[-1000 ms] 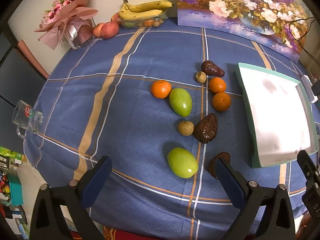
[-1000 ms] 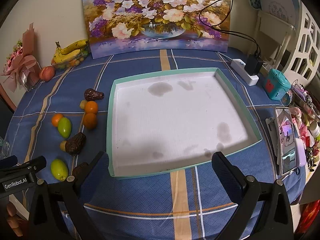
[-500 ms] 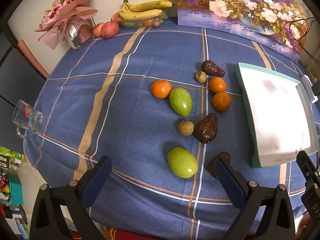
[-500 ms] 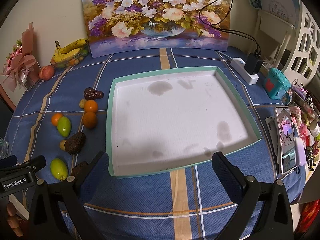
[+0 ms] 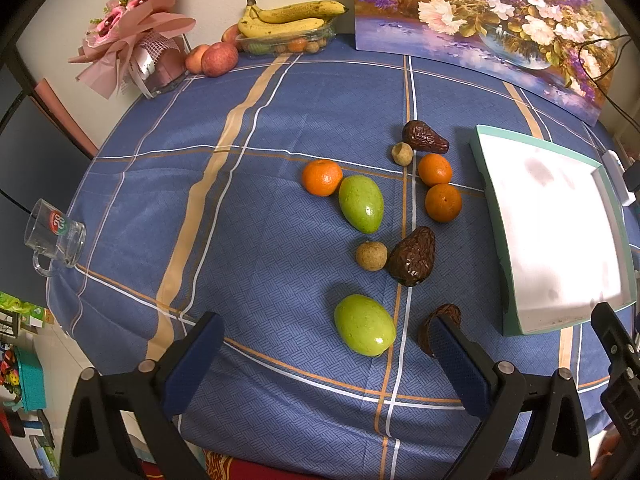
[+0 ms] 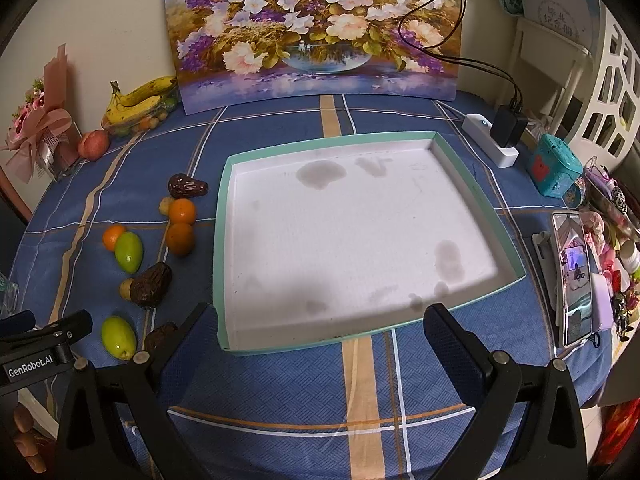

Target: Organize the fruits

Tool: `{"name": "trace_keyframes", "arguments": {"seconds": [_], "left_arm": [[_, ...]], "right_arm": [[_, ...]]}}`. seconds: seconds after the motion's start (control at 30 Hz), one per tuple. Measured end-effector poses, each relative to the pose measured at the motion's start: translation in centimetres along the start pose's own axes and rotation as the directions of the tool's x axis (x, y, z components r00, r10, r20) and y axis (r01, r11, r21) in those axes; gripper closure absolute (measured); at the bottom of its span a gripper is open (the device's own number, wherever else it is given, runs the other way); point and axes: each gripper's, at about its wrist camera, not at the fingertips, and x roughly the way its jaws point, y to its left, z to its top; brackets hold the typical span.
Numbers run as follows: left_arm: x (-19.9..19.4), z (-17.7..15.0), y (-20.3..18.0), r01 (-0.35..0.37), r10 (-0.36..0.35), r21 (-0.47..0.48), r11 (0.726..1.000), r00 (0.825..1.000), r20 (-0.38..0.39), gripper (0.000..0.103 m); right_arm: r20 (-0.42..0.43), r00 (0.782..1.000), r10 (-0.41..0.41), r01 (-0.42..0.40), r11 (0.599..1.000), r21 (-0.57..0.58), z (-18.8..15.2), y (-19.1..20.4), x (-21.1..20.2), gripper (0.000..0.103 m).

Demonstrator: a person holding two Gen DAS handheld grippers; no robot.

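Loose fruit lies on the blue checked tablecloth: two green mangoes (image 5: 365, 331) (image 5: 361, 203), three oranges (image 5: 322, 177) (image 5: 443, 203) (image 5: 435, 169), dark brown avocado-like fruits (image 5: 413, 256) (image 5: 425, 137) (image 5: 434, 322) and two small tan round fruits (image 5: 371, 255) (image 5: 402, 154). An empty white tray with a teal rim (image 6: 222, 216) stands to their right, also in the left wrist view (image 5: 490, 184). My left gripper (image 5: 326, 360) is open, hovering just before the near mango. My right gripper (image 6: 320, 344) is open and empty above the tray's near edge.
At the back stand a flower painting (image 6: 316, 28), a banana tub (image 5: 288, 28), apples (image 5: 219, 59) and a pink bouquet (image 5: 136, 48). A glass mug (image 5: 54, 234) sits at the left table edge. A power strip (image 6: 490, 144), teal box (image 6: 554, 166) and phone (image 6: 574, 276) are on the right.
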Motion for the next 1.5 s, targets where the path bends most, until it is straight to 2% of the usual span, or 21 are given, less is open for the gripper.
{"name": "trace_keyframes", "arguments": {"seconds": [0.33,0.73,1.03,1.17,1.3,1.37,1.5], "left_arm": [[0.0,0.0,-0.1,0.002,-0.002,0.000,1.000,1.000,0.000,0.000],[-0.2,0.1,-0.6,0.042,-0.042,0.009,0.999,0.999,0.012,0.000],[-0.2,0.7,0.0,0.111,-0.109,-0.036,0.993,0.993,0.052,0.000],[-0.4,0.9,0.7,0.137,-0.131,-0.061,0.989,0.987,0.091,0.000],[-0.8,1.2,1.5,0.147,-0.133,-0.093,0.985,0.981,0.141,0.000],[-0.6,1.3,1.7,0.154,-0.139,-0.106,0.982,0.981,0.135,0.000],[0.6,1.4,2.3,0.220,-0.211,-0.134,0.966,0.975,0.075,0.000]], "right_arm": [[-0.010,1.000,0.007,-0.007,1.000,0.003,0.2,-0.1,0.0,0.001],[-0.017,1.000,0.022,-0.022,1.000,0.007,0.2,-0.1,0.1,0.001],[0.004,0.999,0.052,-0.052,0.999,0.000,0.3,0.2,0.0,0.001],[0.025,0.997,0.067,-0.067,0.998,0.011,0.6,0.2,-0.1,0.001],[0.006,0.996,0.093,-0.093,0.995,0.034,0.9,0.0,0.3,0.001],[0.006,0.993,0.116,-0.116,0.993,0.037,1.2,0.0,0.4,0.001],[0.018,0.987,0.158,-0.158,0.987,0.038,1.3,0.2,0.2,0.001]]}}
